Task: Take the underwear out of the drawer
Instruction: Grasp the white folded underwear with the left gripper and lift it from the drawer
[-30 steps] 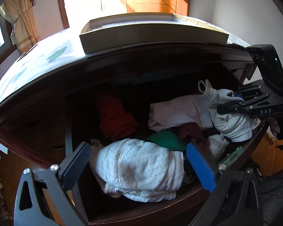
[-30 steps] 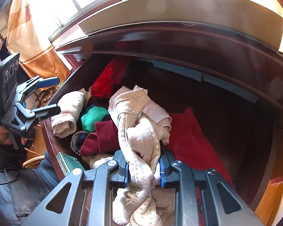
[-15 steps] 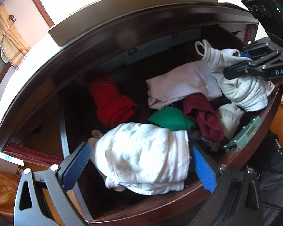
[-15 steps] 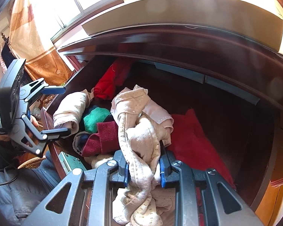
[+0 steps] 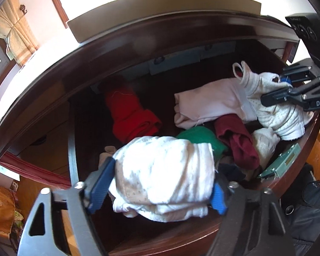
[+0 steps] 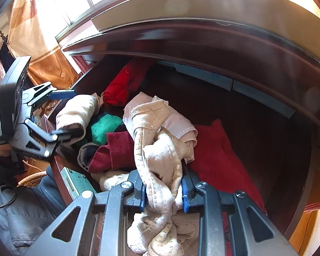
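1. Left tongs [image 5: 162,188], jaws just closing, pads apparently pressing the white dotted bundle [image 5: 164,177], lower centre, over the drawer [image 5: 160,237] front.
2. Right tongs [image 6: 163,194] clamped on cream underwear [image 6: 160,149], lower centre.

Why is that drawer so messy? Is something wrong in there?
Nothing looks broken or spilled. The clothes in the drawer just lie in a jumble: red cloth, a green piece and a dark red one piled unevenly. Each tool grips a bundle of pale dotted underwear.
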Demonstrator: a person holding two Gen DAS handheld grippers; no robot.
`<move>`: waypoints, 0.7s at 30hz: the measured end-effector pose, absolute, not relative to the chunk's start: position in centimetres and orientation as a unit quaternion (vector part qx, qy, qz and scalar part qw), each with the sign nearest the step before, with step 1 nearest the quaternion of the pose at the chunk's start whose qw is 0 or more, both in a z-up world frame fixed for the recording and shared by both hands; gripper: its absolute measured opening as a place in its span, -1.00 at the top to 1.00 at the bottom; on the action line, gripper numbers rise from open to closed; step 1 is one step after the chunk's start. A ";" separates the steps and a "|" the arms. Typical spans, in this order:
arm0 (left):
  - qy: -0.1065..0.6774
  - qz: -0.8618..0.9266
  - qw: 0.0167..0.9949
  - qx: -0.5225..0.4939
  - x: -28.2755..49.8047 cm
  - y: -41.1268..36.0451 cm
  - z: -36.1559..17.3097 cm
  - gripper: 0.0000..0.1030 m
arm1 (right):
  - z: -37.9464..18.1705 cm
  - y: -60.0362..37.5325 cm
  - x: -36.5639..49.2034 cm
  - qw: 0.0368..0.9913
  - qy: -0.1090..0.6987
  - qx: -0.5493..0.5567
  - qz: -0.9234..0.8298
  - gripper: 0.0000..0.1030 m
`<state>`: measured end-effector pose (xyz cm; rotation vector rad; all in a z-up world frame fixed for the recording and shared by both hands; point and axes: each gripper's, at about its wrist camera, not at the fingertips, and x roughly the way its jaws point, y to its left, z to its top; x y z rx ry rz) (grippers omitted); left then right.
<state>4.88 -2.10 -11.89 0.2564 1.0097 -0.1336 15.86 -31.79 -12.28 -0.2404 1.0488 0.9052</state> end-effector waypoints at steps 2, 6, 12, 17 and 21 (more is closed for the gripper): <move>0.477 -0.065 0.869 0.112 4.8 -1.7 -12.0 -0.16 | -12.4 -31.7 15.9 0.763 0.483 -0.111 0.415 0.46; 0.444 -0.072 0.891 0.061 4.1 -0.2 -11.0 0.10 | -12.3 -31.8 15.7 0.770 0.474 -0.114 0.412 0.46; 0.406 -0.082 0.910 0.007 3.6 1.1 -9.8 0.18 | -11.6 -32.2 14.9 0.792 0.441 -0.117 0.406 0.47; 0.383 -0.095 0.918 -0.036 3.5 2.1 -8.4 0.18 | -11.2 -32.5 14.2 0.807 0.419 -0.119 0.400 0.49; 0.359 -0.103 0.926 -0.053 2.6 2.1 -7.0 0.18 | -10.7 -32.8 13.6 0.820 0.396 -0.123 0.396 0.49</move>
